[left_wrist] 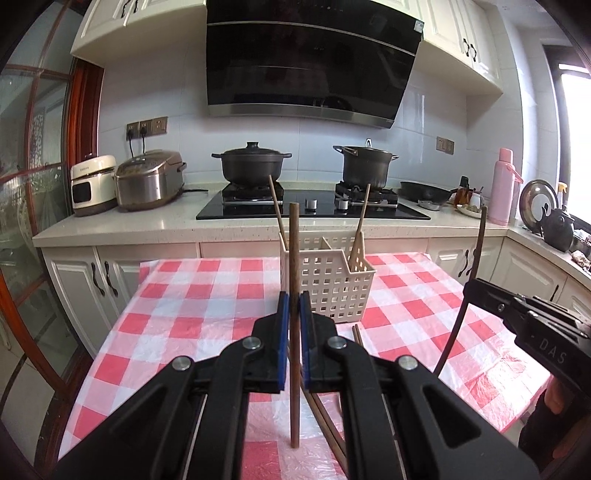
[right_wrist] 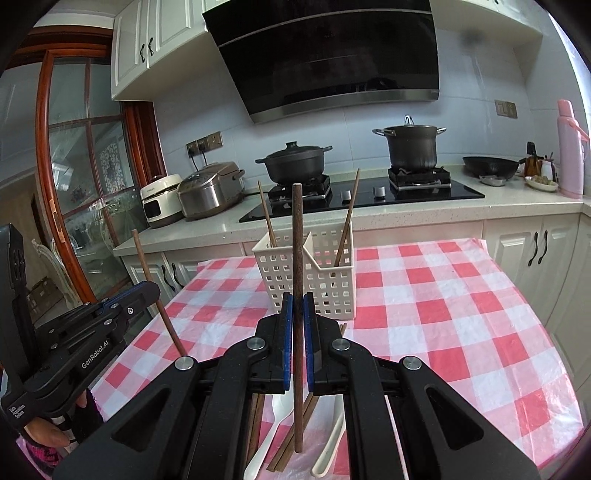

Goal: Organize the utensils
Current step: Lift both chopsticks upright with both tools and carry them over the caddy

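Both tongs, left (left_wrist: 294,310) & right (right_wrist: 297,310), clamped on one upright chopstick (left_wrist: 294,258) each, above surface, near basket (left_wrist: 332,284). Sticks light, stiff, prob. slippery; mid-shaft grip best.

kitchen interior. a pale grey tiled wall (left_wrist: 177,92) backs a speckled cream stone countertop (left_wrist: 147,225) that turns a corner at 3 o'clock. white panelled upper cabinets (left_wrist: 110,26) flank a slanted black glass range hood (left_wrist: 310,59) at 12 o'clock; white base cabinets with dark curved handles (left_wrist: 85,280) stand beneath the counter. a black glass gas hob (left_wrist: 314,210) is set into the counter. a red-brown wooden framed glass door (right_wrist: 85,155) fills 9 o'clock. bright daylight enters through a window (left_wrist: 576,147) at 3 o'clock. a table under a red-and-white checked plastic cloth (right_wrist: 461,295) occupies the foreground.
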`<state>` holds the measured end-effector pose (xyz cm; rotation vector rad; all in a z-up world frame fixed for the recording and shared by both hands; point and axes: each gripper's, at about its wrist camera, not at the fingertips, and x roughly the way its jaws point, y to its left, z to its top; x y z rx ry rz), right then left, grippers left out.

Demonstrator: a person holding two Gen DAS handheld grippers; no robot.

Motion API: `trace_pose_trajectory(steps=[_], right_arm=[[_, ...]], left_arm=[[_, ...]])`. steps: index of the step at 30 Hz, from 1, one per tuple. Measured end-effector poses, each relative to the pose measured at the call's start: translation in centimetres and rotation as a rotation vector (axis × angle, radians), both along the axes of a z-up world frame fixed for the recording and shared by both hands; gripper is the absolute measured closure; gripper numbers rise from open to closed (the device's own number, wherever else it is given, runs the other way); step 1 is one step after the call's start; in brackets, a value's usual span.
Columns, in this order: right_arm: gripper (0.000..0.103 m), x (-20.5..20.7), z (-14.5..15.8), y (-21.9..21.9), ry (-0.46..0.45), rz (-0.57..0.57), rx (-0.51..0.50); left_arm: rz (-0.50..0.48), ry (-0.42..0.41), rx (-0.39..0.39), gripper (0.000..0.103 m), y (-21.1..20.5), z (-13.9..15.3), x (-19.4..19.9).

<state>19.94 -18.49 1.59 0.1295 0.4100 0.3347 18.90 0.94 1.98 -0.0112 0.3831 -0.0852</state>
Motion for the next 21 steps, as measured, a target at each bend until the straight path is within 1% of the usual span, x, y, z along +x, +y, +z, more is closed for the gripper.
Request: trace_pose_trajectory(steps=[6,11,17,21], right_arm=[[0.097,0.0,-0.2,0.0,0.005,-0.002,-0.001],[0.097,-0.1,0.2,0.1,-0.015,0.001,-0.003],[0.097,0.6,1.1,0.6,-0.036,0.003,-0.016],[0.097,2.0,2.1,0.6,-0.045,0.006,-0.017]], left_arm=[[-0.009,0.002,-0.003,0.097,-0.1,0.2,-0.3],[-0.018,-0.007,0.000,0.097,0.0,0.8,-0.1],[-0.041,-0.016,-0.017,0.097,0.0,2.0,0.7],[-0.059,-0.011,-0.030,0.097,0.0,3.2,1.9]])
